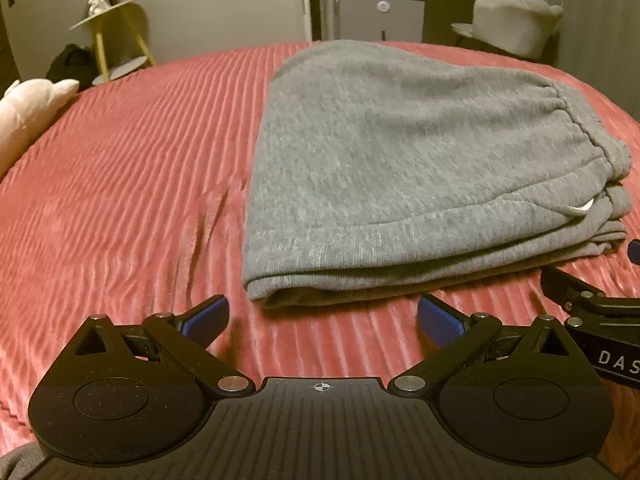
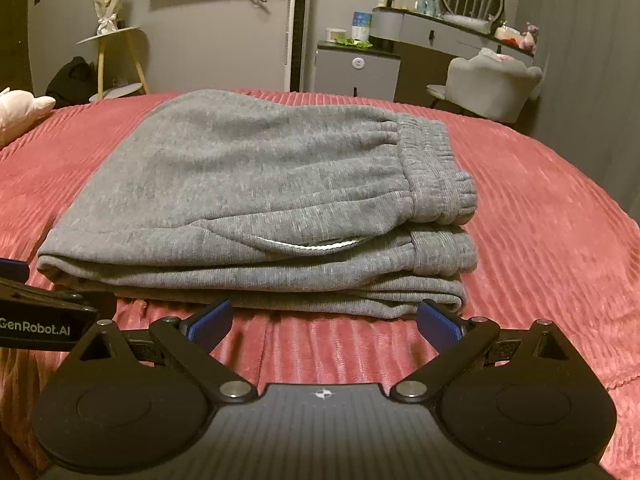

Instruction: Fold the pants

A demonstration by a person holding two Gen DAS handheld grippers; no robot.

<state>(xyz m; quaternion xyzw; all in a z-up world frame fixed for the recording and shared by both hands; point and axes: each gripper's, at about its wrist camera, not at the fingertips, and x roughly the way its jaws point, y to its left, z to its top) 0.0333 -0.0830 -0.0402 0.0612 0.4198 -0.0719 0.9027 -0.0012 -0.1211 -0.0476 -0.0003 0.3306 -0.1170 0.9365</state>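
Note:
The grey sweatpants (image 1: 400, 168) lie folded in a stacked bundle on the red ribbed bedspread (image 1: 120, 184). In the right wrist view the pants (image 2: 256, 200) show several layers, with the elastic waistband on the right. My left gripper (image 1: 322, 318) is open and empty, just short of the bundle's near left corner. My right gripper (image 2: 324, 322) is open and empty, just in front of the bundle's near edge. Each gripper shows at the edge of the other's view.
A pink plush toy (image 1: 28, 112) lies at the bed's left edge. Beyond the bed stand a yellow side table (image 2: 116, 60), a small grey cabinet (image 2: 356, 68), a dressing table with a mirror (image 2: 460, 28) and a grey chair (image 2: 492, 84).

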